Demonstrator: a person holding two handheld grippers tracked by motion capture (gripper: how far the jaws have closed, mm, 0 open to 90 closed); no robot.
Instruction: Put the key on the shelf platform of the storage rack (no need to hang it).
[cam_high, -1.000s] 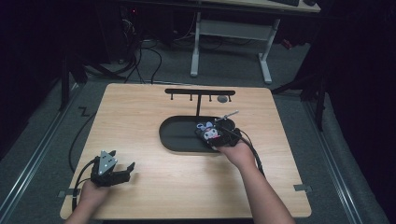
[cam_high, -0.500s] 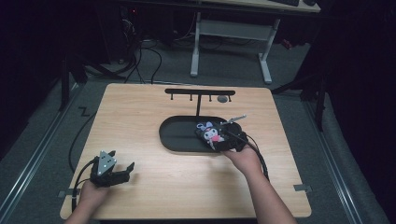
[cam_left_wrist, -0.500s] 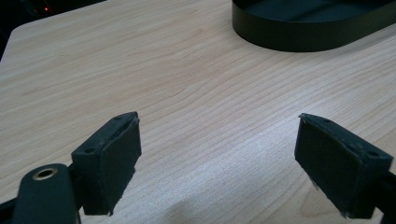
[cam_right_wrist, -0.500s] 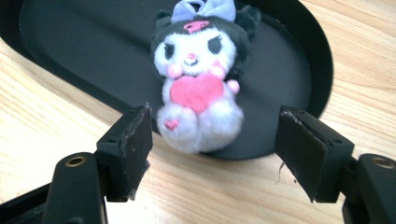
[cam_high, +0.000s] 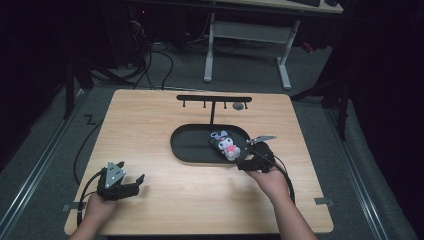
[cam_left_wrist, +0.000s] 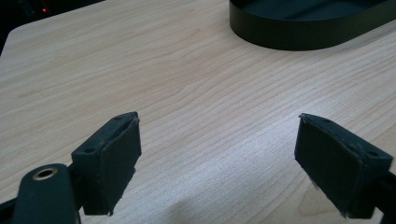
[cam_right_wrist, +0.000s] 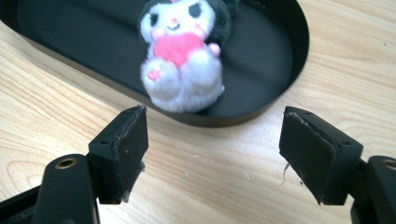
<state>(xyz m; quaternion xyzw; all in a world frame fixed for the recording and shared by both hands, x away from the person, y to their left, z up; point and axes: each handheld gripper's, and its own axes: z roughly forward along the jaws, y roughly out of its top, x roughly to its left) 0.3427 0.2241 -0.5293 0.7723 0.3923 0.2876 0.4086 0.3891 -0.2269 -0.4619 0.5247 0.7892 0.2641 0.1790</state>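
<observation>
Plush toy (cam_right_wrist: 183, 56) now lies released in the black tray (cam_high: 187, 145) near its right end, right gripper (cam_right_wrist: 212, 154) withdrawn, spread and empty; left gripper (cam_left_wrist: 217, 163) spread, idle.

Dim lab or recording workspace, pale wooden table (cam_high: 150, 125) on grey carpeted floor (cam_high: 45, 150), metal floor rails (cam_high: 30, 185), loose black cables (cam_high: 145, 65), white-legged desk (cam_high: 250, 35) behind, dark curtained surroundings
</observation>
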